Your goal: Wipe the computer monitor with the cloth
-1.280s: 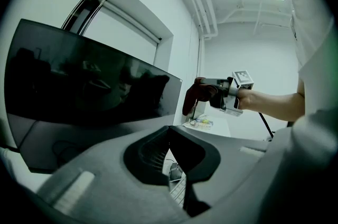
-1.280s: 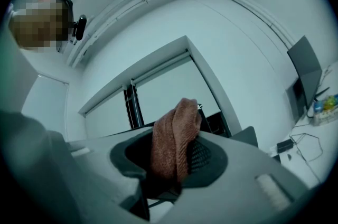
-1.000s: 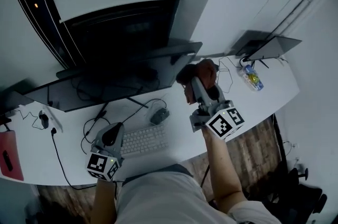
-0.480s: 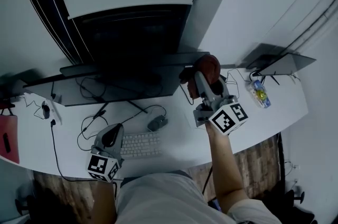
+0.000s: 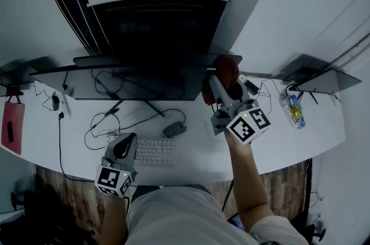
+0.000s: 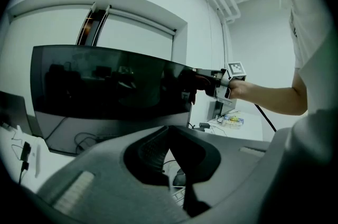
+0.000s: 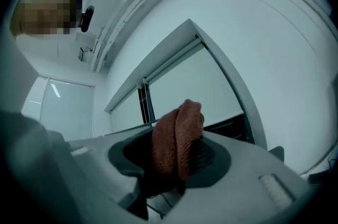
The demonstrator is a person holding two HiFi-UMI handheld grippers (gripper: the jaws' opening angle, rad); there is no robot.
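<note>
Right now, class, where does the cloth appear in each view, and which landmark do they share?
Head view: cloth right of centre, at the monitor's right end.
Left gripper view: dark lump at monitor's right edge.
Right gripper view: centre, between the jaws.
Shared landmark: the monitor.

1. White curved desk.
2. Monitor stands at the back, centre.
3. White keyboard near the front edge, dark mouse just behind it.
4. Black cables loop between monitor and keyboard.
5. Blue-yellow bottle lies at the right end, near a dark angled panel.
</note>
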